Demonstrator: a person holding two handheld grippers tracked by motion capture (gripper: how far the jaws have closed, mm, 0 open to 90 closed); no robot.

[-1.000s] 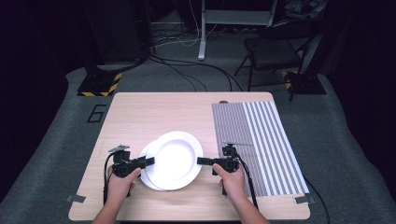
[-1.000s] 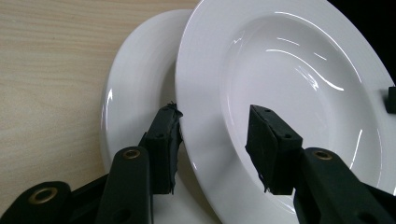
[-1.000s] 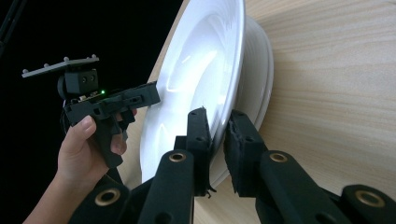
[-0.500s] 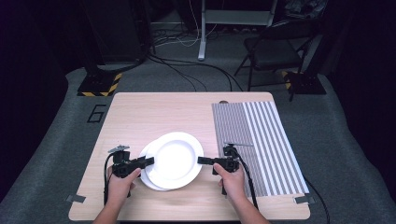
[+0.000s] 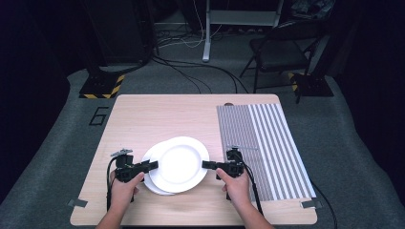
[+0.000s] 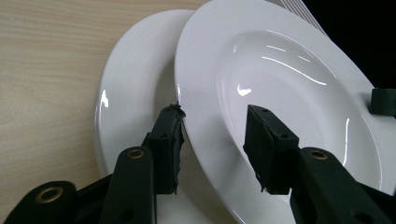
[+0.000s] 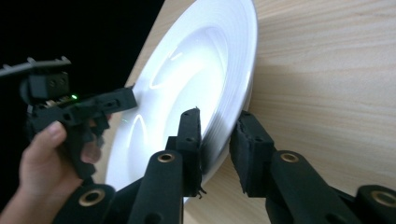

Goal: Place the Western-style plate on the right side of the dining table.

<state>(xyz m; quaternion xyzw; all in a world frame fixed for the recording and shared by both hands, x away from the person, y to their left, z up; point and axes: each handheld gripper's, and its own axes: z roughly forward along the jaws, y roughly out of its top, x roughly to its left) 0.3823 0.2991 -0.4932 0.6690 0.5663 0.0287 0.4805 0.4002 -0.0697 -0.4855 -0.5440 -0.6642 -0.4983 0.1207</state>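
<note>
Two white plates sit near the front of the table point(image 5: 143, 114), the top plate point(image 5: 184, 162) lying over the lower plate point(image 5: 152, 183) and shifted right of it, just left of the striped mat point(image 5: 267, 143). The left gripper point(image 5: 154, 165) straddles the top plate's left rim, jaws set moderately apart, one pad under the rim and one over the well; I cannot tell whether they pinch it. The right gripper point(image 5: 205, 165) brackets the right rim, and its jaws have just been opening, rim between the pads point(image 7: 191, 135) with a gap showing. This looks like setting the plate down; next, each gripper would need to back off sideways without dragging it.
</note>
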